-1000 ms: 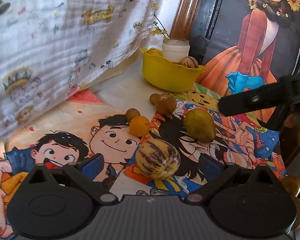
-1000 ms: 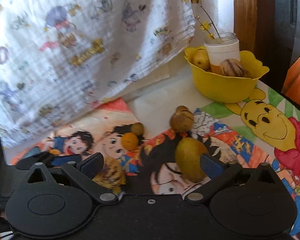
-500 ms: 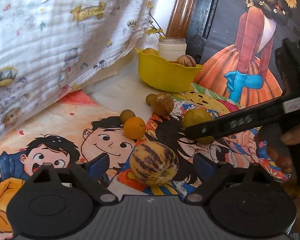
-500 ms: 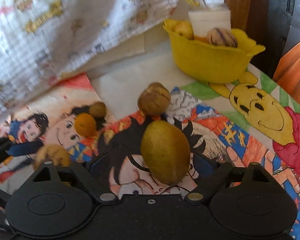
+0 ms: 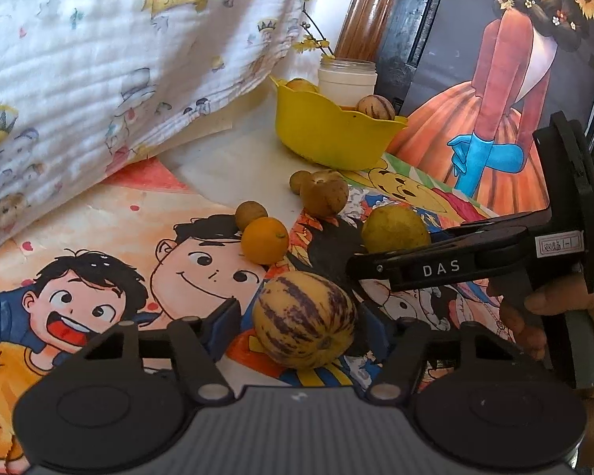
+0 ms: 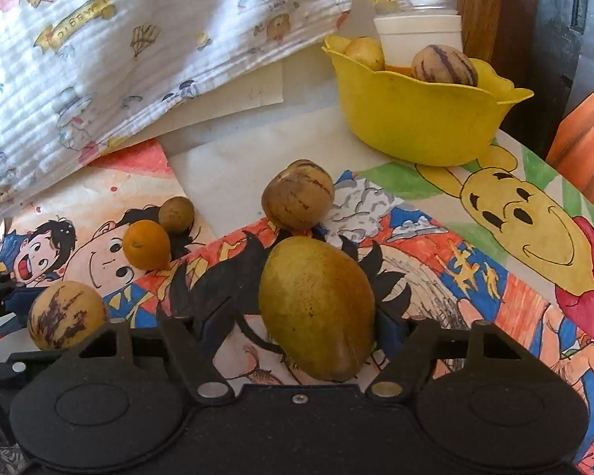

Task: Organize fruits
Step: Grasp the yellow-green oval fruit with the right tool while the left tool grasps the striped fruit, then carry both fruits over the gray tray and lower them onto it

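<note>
Fruits lie on the cartoon-covered tabletop (image 6: 475,213). The left tool (image 5: 303,316) has just been closing around a striped pepino melon (image 5: 304,318), its pads flanking it; the right tool (image 6: 301,316) likewise around a green mango (image 6: 316,304). A yellow bowl (image 6: 419,118) stands behind.

Bright daylight falls on the patterned cloth (image 5: 99,59). Both views are sharp, colours warm. Fisheye bends and darkens the corners.
</note>
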The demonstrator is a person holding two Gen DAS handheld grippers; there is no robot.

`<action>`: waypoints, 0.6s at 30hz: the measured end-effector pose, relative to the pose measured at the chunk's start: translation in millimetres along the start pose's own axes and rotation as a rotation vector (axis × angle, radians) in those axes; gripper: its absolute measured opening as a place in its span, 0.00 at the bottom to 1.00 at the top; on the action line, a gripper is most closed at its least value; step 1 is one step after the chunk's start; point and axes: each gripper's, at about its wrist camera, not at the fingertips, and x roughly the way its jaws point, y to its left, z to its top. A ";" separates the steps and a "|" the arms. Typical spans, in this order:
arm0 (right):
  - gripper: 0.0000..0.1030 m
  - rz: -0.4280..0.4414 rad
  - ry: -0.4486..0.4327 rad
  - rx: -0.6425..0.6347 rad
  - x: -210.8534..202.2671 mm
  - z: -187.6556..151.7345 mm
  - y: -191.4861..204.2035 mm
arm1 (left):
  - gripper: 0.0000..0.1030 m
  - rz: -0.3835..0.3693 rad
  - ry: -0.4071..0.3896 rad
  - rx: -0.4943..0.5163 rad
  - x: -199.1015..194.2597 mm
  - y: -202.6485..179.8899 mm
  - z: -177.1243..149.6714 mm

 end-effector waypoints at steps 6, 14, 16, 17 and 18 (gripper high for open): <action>0.59 -0.024 -0.023 0.009 -0.4 -1.0 -2.1 | 0.63 -0.002 -0.001 -0.001 0.1 0.7 0.2; 0.57 -0.018 -0.030 0.013 -4.7 -3.4 -0.5 | 0.56 -0.026 0.002 0.002 1.0 -1.7 0.2; 0.57 -0.004 -0.021 0.012 -8.1 -4.9 2.3 | 0.56 -0.032 0.001 -0.004 0.6 -0.2 0.4; 0.57 0.004 -0.015 0.008 -10.6 -5.8 4.1 | 0.56 -0.030 0.004 0.006 0.2 -1.1 0.5; 0.57 0.011 -0.008 0.001 -13.0 -6.9 6.3 | 0.55 -0.028 0.006 0.023 -1.1 -3.2 0.1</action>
